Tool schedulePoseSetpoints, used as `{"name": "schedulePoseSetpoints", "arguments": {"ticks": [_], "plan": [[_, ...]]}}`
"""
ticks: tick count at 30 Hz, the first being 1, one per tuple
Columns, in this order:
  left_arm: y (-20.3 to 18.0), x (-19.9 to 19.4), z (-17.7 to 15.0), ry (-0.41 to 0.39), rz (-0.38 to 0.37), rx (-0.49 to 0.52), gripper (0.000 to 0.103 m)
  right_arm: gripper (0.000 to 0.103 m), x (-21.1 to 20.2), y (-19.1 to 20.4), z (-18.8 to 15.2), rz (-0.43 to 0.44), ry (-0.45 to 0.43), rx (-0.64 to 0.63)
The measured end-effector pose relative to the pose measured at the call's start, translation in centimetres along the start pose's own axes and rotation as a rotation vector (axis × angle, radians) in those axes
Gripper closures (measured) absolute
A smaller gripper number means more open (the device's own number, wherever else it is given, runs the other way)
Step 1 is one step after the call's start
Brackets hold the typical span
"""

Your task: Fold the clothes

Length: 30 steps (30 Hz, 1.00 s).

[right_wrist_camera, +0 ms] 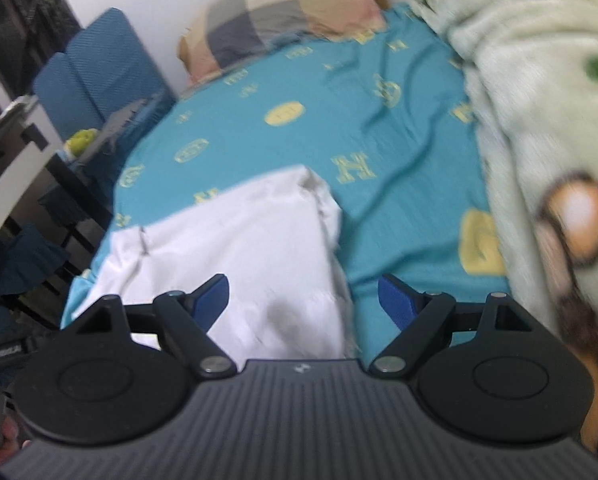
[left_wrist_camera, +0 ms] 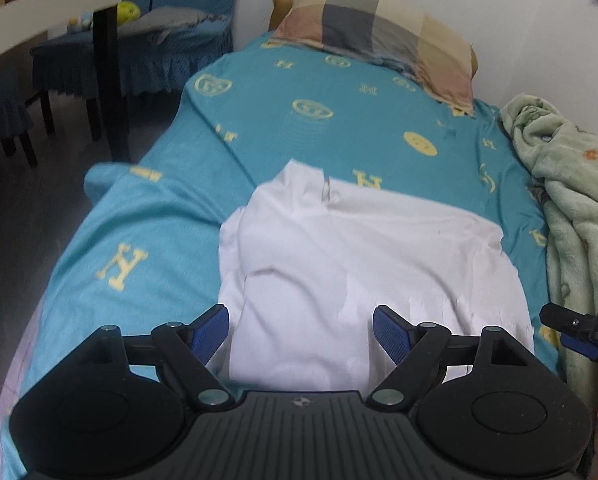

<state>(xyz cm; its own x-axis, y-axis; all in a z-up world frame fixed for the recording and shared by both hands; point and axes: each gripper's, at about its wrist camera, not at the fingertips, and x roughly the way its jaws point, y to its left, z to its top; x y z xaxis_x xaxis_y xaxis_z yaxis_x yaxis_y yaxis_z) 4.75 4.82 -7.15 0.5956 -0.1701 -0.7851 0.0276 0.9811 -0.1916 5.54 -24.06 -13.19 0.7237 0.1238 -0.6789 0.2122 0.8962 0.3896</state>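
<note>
1. Nearest my left camera, the left gripper (left_wrist_camera: 301,330) has its jaws wide apart and holds nothing, hovering over the near hem of the white shirt (left_wrist_camera: 363,256).
2. On my right view, the right gripper (right_wrist_camera: 303,300) is likewise spread and empty, straddling the shirt's right edge.
3. That shirt lies on the teal bedsheet (left_wrist_camera: 339,128), partly folded as I judge it, with the pillow (left_wrist_camera: 379,36) toward 12 o'clock.
4. My worry: either jaw could pinch the sheet together with the shirt and drag it into wrinkles.
5. At 3 o'clock the fleece blanket (right_wrist_camera: 539,100) sits close; a wide sweep may snag it.
6. Hidden from me: the shirt's nearest hem, under both grippers.
7. Motion blur smears the right view, so cloth layers are hard to count.
</note>
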Motion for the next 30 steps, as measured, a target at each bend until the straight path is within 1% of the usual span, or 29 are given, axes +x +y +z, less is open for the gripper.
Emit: {"name": "schedulePoseSetpoints", "arguments": {"ticks": [3,7,8,9,10,11,12,13,14,15,17,20,22,23,24,25,26,28,30], "plan": [[0.1,0.7,-0.5,0.041,0.002,-0.002,0.022,0.019,0.9,-0.7,-0.3,0.018,0.042,0.04],[0.3,1.8,-0.8,0.083,0.006,-0.006,0.025,0.02,2.2,-0.6,-0.7,0.032,0.07,0.032],[0.4,1.9,-0.9,0.085,0.004,-0.014,0.027,0.022,2.6,-0.6,-0.7,0.027,0.077,0.027],[0.5,1.9,-0.8,0.084,0.0,-0.023,0.035,0.024,3.0,-0.6,-0.8,0.024,0.086,0.026],[0.6,1.9,-0.8,0.083,-0.004,-0.032,0.047,0.032,3.4,-0.7,-0.8,0.025,0.096,0.03],[0.8,1.9,-0.8,0.08,-0.004,-0.044,0.053,0.043,3.7,-0.8,-0.9,0.034,0.106,0.037],[1.0,1.8,-0.7,0.075,-0.009,-0.06,0.061,0.051,3.9,-0.8,-0.9,0.056,0.114,0.048],[1.3,1.6,-0.6,0.071,-0.021,-0.08,0.07,0.064,3.8,-0.8,-0.9,0.077,0.116,0.057],[1.6,1.5,-0.5,0.068,-0.036,-0.1,0.074,0.076,3.6,-0.6,-0.8,0.086,0.107,0.055],[1.9,1.2,-0.4,0.062,-0.052,-0.123,0.081,0.083,3.2,-0.4,-0.7,0.089,0.094,0.04],[2.5,0.5,0.0,0.043,-0.084,-0.164,0.085,0.089,2.4,0.0,-0.5,0.097,0.067,0.019],[2.9,-0.5,0.4,0.007,-0.103,-0.177,0.089,0.091,1.2,0.3,-0.1,0.097,0.032,0.0],[3.3,-0.6,0.4,0.008,-0.093,-0.188,0.091,0.092,0.9,0.2,0.0,0.078,0.027,-0.009],[3.5,-0.5,0.4,0.015,-0.078,-0.191,0.093,0.093,1.0,0.1,0.0,0.063,0.033,-0.012],[3.8,-0.2,0.3,0.021,-0.044,-0.191,0.099,0.093,1.3,0.0,-0.2,0.042,0.047,-0.013],[4.0,0.0,0.2,0.025,0.0,-0.189,0.1,0.094,1.6,-0.3,-0.2,0.021,0.061,-0.009],[4.3,0.2,0.3,0.029,0.017,-0.196,0.1,0.094,1.9,-0.7,-0.3,-0.001,0.075,0.0],[4.8,0.5,0.4,0.037,0.016,-0.222,0.1,0.094,2.3,-1.2,-0.2,-0.016,0.087,0.018],[4.5,0.4,0.4,0.032,0.013,-0.207,0.1,0.094,2.0,-1.2,-0.1,-0.004,0.076,0.025]]}}
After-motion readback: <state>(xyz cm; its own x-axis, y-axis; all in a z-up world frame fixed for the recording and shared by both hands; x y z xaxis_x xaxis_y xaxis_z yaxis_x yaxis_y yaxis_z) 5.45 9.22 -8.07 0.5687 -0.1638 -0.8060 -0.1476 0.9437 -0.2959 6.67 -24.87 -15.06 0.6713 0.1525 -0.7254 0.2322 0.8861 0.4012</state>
